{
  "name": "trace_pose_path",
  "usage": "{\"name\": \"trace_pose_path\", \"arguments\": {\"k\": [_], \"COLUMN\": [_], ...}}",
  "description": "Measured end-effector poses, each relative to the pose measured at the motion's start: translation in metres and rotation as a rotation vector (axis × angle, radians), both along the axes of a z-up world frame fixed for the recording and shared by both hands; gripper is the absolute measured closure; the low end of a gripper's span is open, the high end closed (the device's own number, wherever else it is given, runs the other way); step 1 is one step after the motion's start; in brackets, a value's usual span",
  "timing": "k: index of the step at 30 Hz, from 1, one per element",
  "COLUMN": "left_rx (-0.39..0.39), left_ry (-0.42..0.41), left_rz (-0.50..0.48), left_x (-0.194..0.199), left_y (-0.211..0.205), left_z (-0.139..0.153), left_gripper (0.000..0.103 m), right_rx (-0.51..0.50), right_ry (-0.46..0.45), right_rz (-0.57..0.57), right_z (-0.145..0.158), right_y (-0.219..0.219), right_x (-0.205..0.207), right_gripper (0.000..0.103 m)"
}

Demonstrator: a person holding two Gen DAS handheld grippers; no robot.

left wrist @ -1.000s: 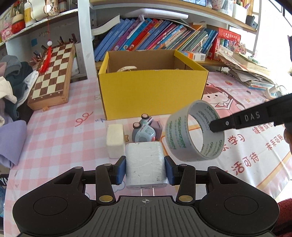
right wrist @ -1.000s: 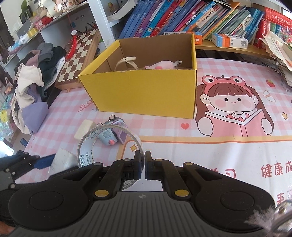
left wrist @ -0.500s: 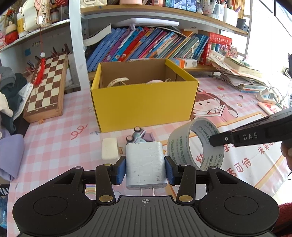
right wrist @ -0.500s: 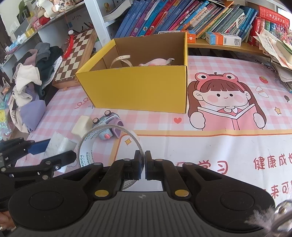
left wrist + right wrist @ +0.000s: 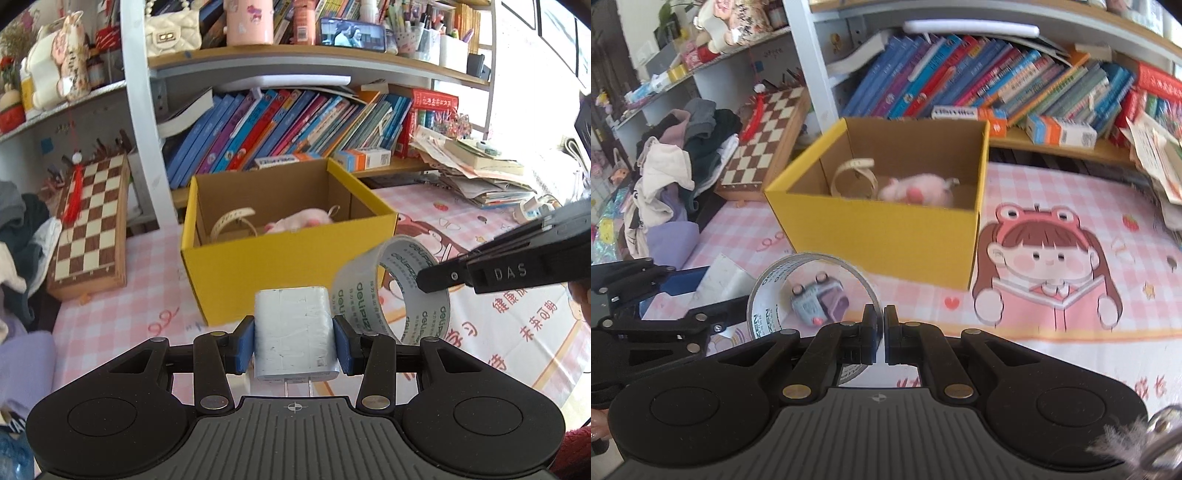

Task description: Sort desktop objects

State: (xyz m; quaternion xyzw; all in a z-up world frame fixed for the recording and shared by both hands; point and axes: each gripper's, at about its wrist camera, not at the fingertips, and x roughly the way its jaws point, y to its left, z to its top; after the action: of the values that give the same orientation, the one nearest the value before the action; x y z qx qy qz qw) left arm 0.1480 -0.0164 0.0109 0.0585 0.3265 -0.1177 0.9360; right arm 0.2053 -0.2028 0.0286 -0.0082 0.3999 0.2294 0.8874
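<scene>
Currently, a chessboard [image 5: 90, 225] lies along the tabletop's [image 5: 122, 317] left edge, beside a pile of clothes [image 5: 672, 166]. The left gripper [image 5: 293, 341] holds a white charger [image 5: 293, 334] clear of the surface, its blue pads [image 5: 246, 345] pressed against both sides and the prongs pointing back toward the camera. A yellow box [image 5: 291, 266] stands open near the tabletop's rear edge, in front of the bookshelf [image 5: 295, 122]; it contains a cream strap [image 5: 232, 221] and a pink plush [image 5: 299, 223]. The right gripper [image 5: 881, 334] has its jaws closed on the wall of a tape roll [image 5: 397, 291], which hangs in the air beside the charger. Through the roll, the right wrist view shows a small toy car [image 5: 818, 301] on the tabletop before the box.
</scene>
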Motion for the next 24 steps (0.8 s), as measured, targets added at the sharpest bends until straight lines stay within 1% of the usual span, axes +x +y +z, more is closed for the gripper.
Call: {"name": "trace_pose_path", "arguments": {"k": [7, 14, 18, 24], "left_rx": [0.007, 0.026, 0.027, 0.023], "left_ry": [-0.036, -0.081, -0.092, -0.096], "left_rz": [-0.024, -0.019, -0.001, 0.043], "left_x": [0.018, 0.046, 0.067, 0.100], "left_y": [-0.003, -0.005, -0.004, 0.001], "left_z": [0.017, 0.032, 0.037, 0.040], "left_gripper": [0.060, 0.060, 0.060, 0.060], "right_rx": [-0.003, -0.013, -0.027, -0.055], "right_ry": [-0.080, -0.130, -0.165, -0.187], "right_rz": [0.030, 0.045, 0.058, 0.079], "right_z": [0.030, 0.051, 0.062, 0.065], "right_y": [-0.002, -0.004, -0.001, 0.008], "right_x": [0.022, 0.056, 0.078, 0.117], "right_gripper": [0.099, 0.099, 0.099, 0.099]}}
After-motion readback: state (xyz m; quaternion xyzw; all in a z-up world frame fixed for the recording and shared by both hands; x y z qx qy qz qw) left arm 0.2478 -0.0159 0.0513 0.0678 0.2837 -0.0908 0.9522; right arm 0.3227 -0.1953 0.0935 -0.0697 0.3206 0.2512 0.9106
